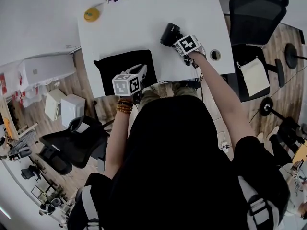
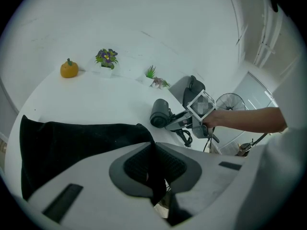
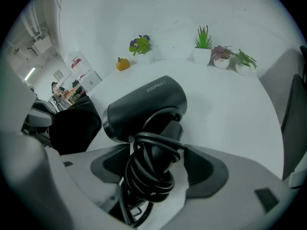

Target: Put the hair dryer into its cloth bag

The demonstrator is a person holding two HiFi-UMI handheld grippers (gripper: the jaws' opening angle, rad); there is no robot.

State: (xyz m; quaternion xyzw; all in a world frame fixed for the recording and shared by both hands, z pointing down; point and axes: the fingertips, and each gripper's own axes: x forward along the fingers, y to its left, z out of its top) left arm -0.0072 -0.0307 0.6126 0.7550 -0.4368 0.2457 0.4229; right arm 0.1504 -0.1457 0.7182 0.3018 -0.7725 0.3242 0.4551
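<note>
Okay, quick read.
dryer (image 3: 144, 104): at the right side of the table (image 1: 144, 13), right of the bag (image 2: 72, 143) and well apart from it.
right gripper (image 3: 156, 159): jaws straddle the handle (image 3: 168, 128) with the cord (image 3: 146, 176) coiled round it. The bundle fills the gap, so it reads as a clamp, though contact at the right-hand pad isn't clear.
left gripper (image 2: 154, 164): jaws nearly together, pinching the bag's edge nearest the person, with cloth sticking out between the pads.
axis: the barrel is the long axis and lies roughly across the right gripper's line. One round end faces the bag, and the handle runs back into the jaws.
handling, dryer: likely a rigid, smooth shell, head-heavy when held by the handle, so expect it to tip barrel-down. The handle is the right grab spot. The cord coil adds grip but looks springy and could shift.
handling, bag: soft and limp, lying flat on the table. The mouth probably won't stay open unless the edge is lifted.
entry: barrel end first looks easiest.
</note>
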